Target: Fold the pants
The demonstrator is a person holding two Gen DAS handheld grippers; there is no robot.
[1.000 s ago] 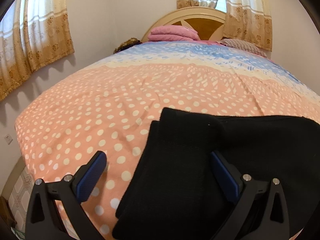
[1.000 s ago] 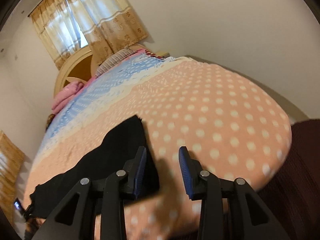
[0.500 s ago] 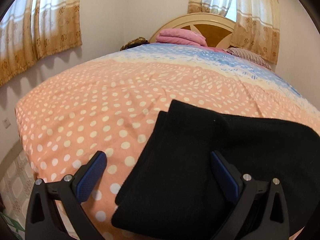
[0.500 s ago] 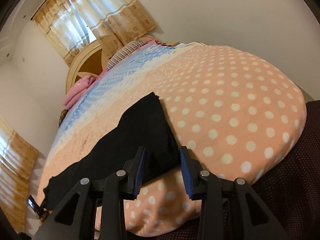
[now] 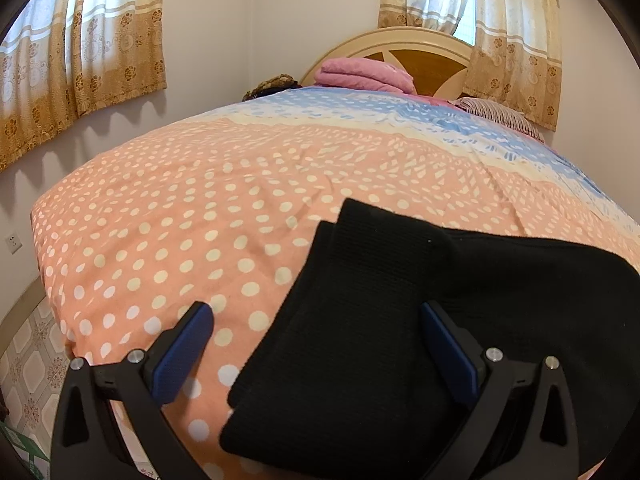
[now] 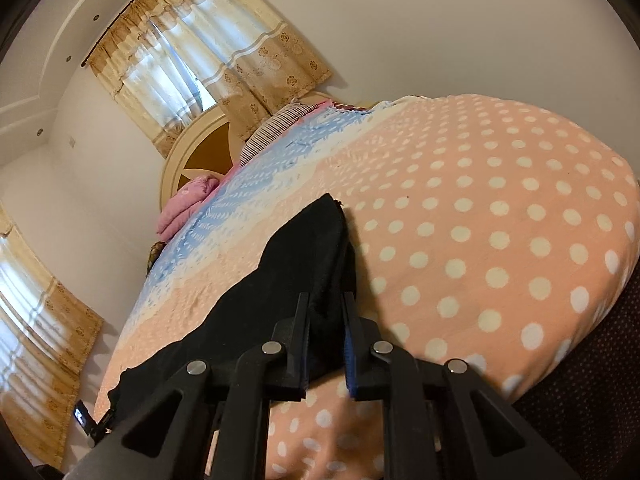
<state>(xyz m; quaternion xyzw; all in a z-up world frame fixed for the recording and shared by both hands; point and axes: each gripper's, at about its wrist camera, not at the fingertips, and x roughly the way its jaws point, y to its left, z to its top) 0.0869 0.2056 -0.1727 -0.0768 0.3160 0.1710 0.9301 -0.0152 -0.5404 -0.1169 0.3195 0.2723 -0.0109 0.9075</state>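
So on my feeds right now the black pants (image 5: 400,320) are lying on the bed, spread across the peach polka-dot blanket (image 5: 180,220) near the foot edge, one end stacked in a couple of layers. My left gripper (image 5: 316,348) is hanging over that layered end with its jaws spread wide, one blue pad over the blanket and the other over the black fabric, not pinching anything. From the right side, the pants (image 6: 280,280) run away to the left as a long strip, and my right gripper (image 6: 326,320) has its jaws nearly together with a bunched bit of the black cloth sitting in the narrow gap between them, so it looks clamped on the pants at that end. Further up the bed there's a blue and white band on the blanket, a folded pink blanket (image 5: 364,74) against the wooden headboard (image 5: 420,46), plus a striped pillow (image 6: 280,124). Gold floral curtains (image 5: 80,52) hang over the windows.
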